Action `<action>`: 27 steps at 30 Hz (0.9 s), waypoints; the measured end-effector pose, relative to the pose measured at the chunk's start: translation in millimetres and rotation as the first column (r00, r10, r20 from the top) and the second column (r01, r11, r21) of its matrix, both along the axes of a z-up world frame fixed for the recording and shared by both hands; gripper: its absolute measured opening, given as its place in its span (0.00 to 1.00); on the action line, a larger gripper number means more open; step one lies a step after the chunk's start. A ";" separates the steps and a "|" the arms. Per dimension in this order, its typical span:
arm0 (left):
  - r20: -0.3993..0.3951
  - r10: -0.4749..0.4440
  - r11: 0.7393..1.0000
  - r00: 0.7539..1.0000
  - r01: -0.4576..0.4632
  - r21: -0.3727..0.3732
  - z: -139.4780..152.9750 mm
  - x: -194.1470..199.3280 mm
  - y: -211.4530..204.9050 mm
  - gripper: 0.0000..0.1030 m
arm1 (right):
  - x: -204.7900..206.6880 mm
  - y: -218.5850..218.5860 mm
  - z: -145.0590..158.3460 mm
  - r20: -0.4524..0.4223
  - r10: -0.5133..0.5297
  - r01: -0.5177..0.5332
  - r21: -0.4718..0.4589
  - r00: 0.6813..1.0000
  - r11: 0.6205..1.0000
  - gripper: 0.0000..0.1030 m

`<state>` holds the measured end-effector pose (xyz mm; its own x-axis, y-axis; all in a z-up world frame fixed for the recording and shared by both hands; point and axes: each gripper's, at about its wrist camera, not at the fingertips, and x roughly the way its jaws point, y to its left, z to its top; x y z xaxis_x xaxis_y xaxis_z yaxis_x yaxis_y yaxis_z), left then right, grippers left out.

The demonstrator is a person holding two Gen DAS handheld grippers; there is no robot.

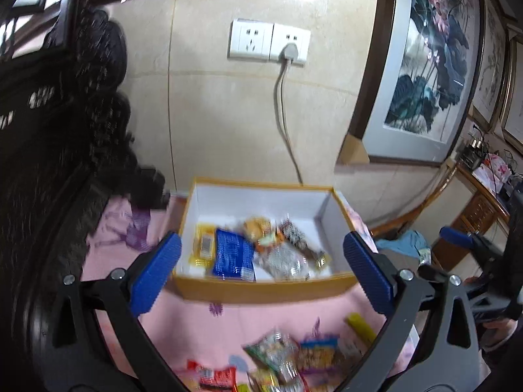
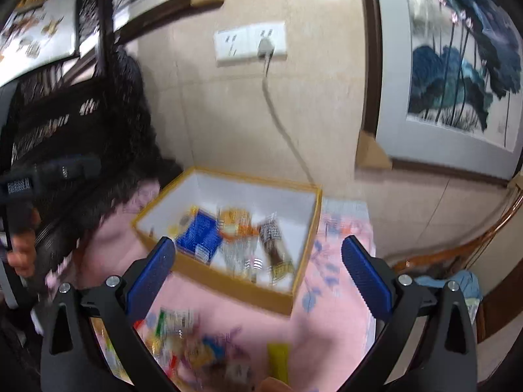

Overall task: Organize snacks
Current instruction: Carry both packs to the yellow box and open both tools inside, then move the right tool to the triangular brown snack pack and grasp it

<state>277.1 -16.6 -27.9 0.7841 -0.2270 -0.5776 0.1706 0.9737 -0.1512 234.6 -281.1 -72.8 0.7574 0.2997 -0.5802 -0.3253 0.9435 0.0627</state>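
Note:
An open yellow cardboard box [image 1: 261, 289] with a white inside stands on a pink cloth [image 1: 202, 330] against the wall. Inside lie several snack packets, among them a blue one [image 1: 232, 254]. The box also shows in the right wrist view [image 2: 228, 285]. More loose snack packets [image 1: 287, 356] lie on the cloth nearer me, blurred in the right wrist view [image 2: 189, 343]. My left gripper [image 1: 261, 277] is open and empty, hovering in front of the box. My right gripper [image 2: 258, 277] is open and empty, to the right of the left one.
A tiled wall with a socket and a grey cable [image 1: 284, 104] rises behind the box. A dark carved wooden chair [image 1: 59, 150] stands at the left. Framed paintings [image 1: 425, 65] lean at the right. A wooden desk [image 1: 480, 209] stands far right.

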 end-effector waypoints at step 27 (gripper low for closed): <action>-0.293 -0.025 0.996 0.956 -0.001 -0.087 -109.2 -96.6 39.0 0.98 | -114.2 36.9 -173.9 -0.398 0.578 -0.685 -0.573 0.713 0.451 0.99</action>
